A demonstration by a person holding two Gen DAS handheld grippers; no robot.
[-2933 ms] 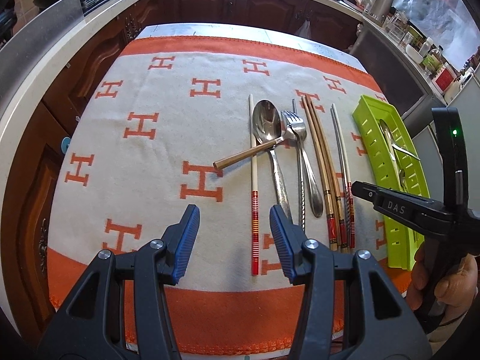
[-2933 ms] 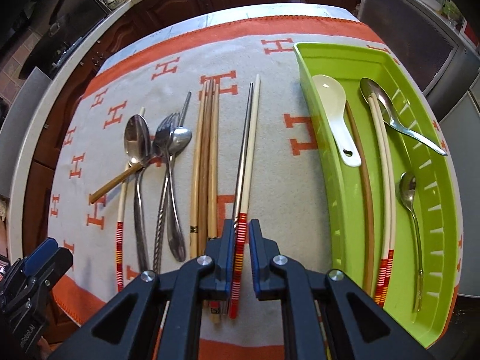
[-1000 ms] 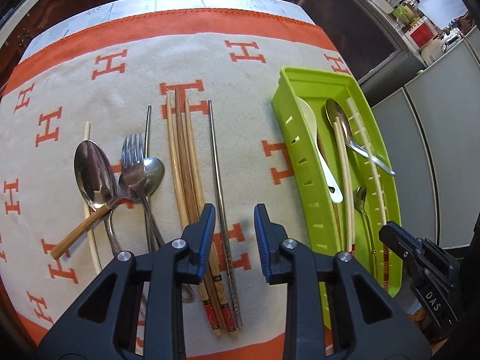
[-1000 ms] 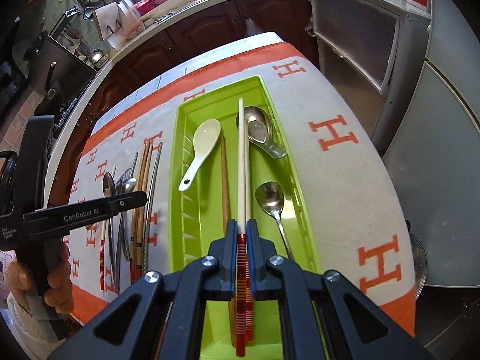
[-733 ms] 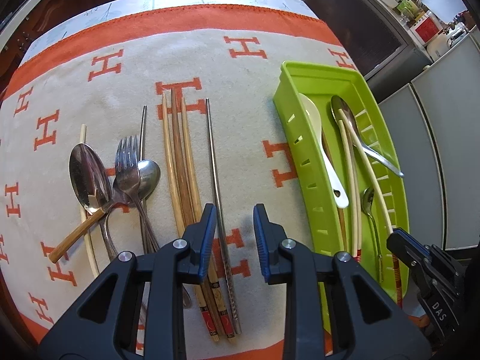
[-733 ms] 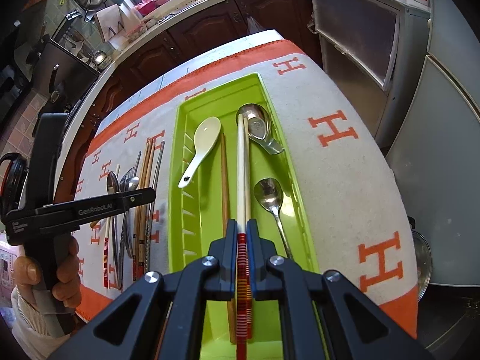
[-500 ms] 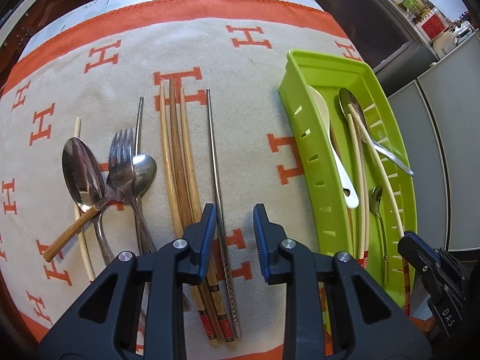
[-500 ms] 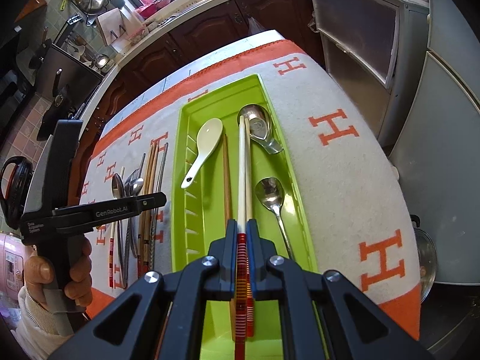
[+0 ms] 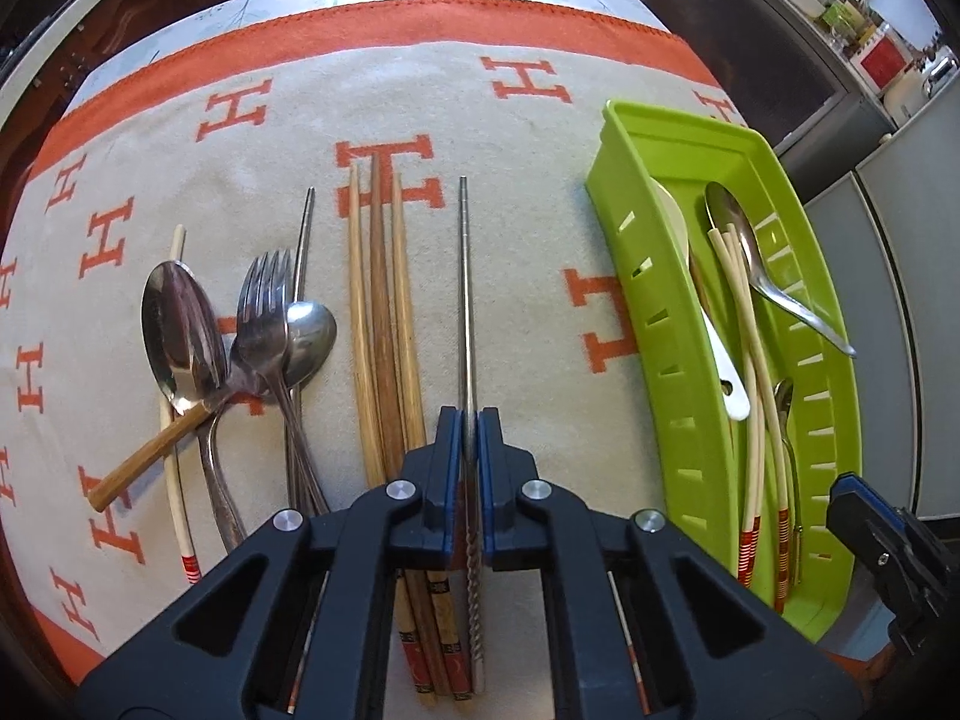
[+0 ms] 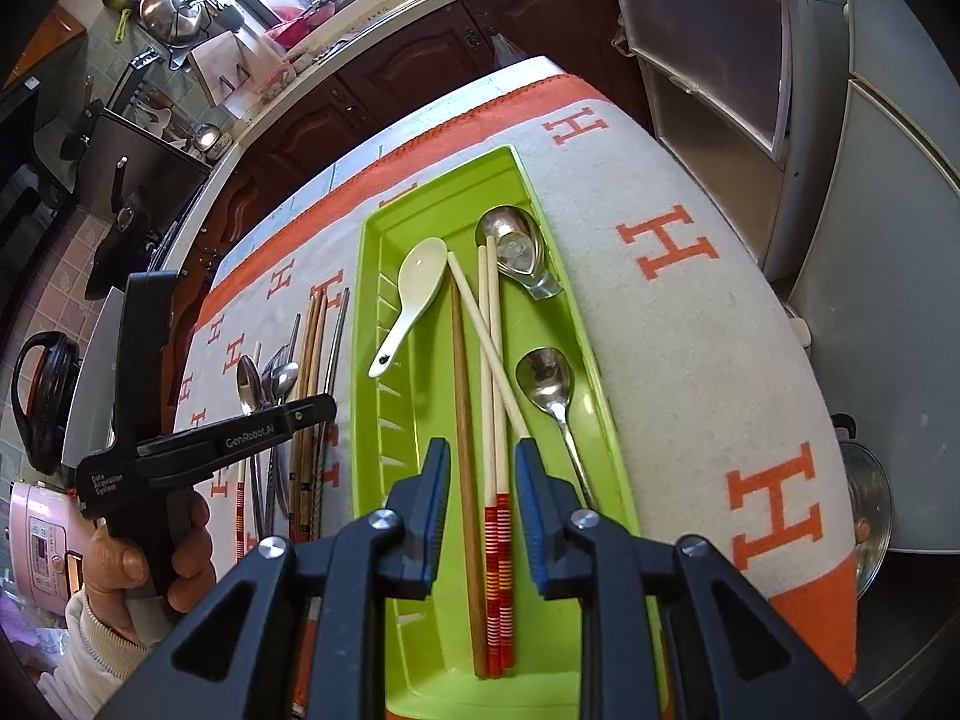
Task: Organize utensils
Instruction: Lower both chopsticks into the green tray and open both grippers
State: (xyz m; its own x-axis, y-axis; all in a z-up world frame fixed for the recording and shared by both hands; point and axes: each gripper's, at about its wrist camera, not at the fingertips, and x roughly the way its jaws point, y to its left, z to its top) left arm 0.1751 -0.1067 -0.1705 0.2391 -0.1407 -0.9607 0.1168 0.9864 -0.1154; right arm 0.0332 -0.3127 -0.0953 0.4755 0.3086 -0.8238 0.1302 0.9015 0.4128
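The left hand-held gripper point(image 9: 471, 420), lettered "GenRobot.AI", is pinching the steel chopstick point(image 9: 465, 300) lying on the H-patterned cloth point(image 9: 528, 192). The right hand-held gripper point(image 10: 480, 468) is gaping over the green tray point(image 10: 372, 276); its smaller label is hard to read.

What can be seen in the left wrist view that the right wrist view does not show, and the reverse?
Only the left wrist view shows the left gripper closed on the metal chopstick.

Only the right wrist view shows the right gripper open above the cream chopsticks, and the hand that holds the left tool.

Both show the green tray and the white spoon.
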